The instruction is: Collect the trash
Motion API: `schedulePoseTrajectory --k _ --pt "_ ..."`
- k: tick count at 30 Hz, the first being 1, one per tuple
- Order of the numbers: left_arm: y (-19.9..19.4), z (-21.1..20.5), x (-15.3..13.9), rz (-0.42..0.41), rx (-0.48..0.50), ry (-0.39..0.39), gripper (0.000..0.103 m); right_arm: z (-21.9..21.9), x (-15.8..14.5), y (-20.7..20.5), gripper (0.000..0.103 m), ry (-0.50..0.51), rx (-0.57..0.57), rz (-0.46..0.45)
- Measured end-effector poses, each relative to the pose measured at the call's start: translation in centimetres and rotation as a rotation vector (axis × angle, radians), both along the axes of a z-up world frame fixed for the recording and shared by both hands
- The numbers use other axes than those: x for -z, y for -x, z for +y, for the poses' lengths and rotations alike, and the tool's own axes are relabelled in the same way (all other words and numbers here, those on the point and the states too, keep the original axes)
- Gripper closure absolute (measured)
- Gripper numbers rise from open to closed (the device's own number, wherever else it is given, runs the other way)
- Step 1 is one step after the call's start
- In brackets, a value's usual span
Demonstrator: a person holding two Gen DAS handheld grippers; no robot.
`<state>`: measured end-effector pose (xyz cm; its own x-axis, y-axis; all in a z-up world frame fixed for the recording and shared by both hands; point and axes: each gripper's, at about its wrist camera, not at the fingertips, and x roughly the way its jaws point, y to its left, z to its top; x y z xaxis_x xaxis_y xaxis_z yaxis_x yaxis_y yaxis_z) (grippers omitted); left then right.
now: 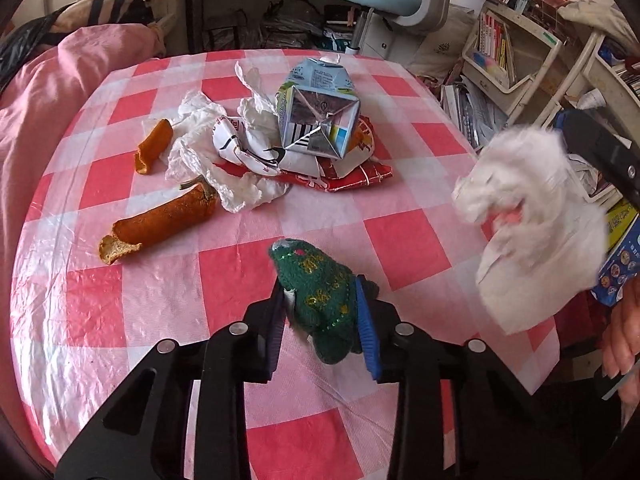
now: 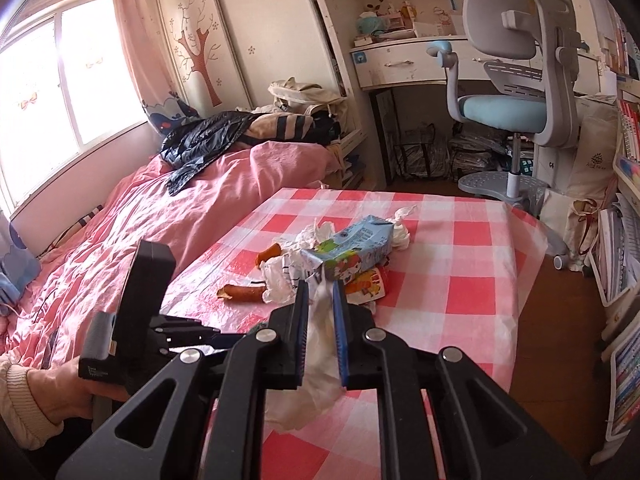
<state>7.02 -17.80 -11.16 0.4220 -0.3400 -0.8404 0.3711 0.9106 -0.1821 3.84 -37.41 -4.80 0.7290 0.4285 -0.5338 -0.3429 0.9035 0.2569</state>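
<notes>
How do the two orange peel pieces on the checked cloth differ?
The near peel piece is longer, rolled into a tube; the far peel piece is shorter and only gently curved. The near one lies slantwise with a pale torn end; the far one stands more end-on beside the crumpled tissue. Both are orange, untouched.

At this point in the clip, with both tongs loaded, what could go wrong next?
1. The left tongs grip the green knitted piece off-centre; most of it juts past the pads, so it may twist loose.
2. The right tongs pinch only a thin fold of the white tissue; the hanging part could tear or snag.
3. The milk carton sits atop loose wrappers and may topple.
</notes>
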Motion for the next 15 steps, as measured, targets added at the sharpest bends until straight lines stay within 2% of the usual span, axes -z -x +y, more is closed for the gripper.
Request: schedulePoseTrajectory --k 6,9,10,11,12,13,14,15 --pt "2.1 2.5 -1.6 -0.050 -0.025 0.006 0.074 1.1 0.1 1.9 0.093 -0.030 -0.066 0.008" --pt "3.1 3.6 -2.1 -0.063 -0.039 -0.002 0.074 1.2 -0.3 3.0 0.093 0.012 -0.055 -0.008" --pt "3.5 4.0 -2.2 -0.060 -0.049 0.002 0.074 0.8 0.0 2.9 0.090 0.025 -0.033 0.020" --pt "3.8 4.4 -2.3 -0.060 -0.055 0.006 0.074 0.3 0.6 2.7 0.071 0.051 0.009 0.041" --pt "4.2 4.6 -2.5 -0.062 -0.059 0.010 0.074 0.0 1.0 2.5 0.037 0.081 0.039 0.054" --pt "4.8 4.9 -2.7 -0.066 -0.061 0.016 0.074 -0.3 1.8 2.3 0.026 0.144 0.086 0.075" --pt "5.4 5.1 -2.9 -0.069 -0.059 0.019 0.074 -0.4 2.5 1.9 0.021 0.188 0.113 0.094" --pt "6.1 5.2 -3.1 -0.073 -0.054 0.018 0.074 -0.5 3.1 1.5 0.021 0.221 0.128 0.113"
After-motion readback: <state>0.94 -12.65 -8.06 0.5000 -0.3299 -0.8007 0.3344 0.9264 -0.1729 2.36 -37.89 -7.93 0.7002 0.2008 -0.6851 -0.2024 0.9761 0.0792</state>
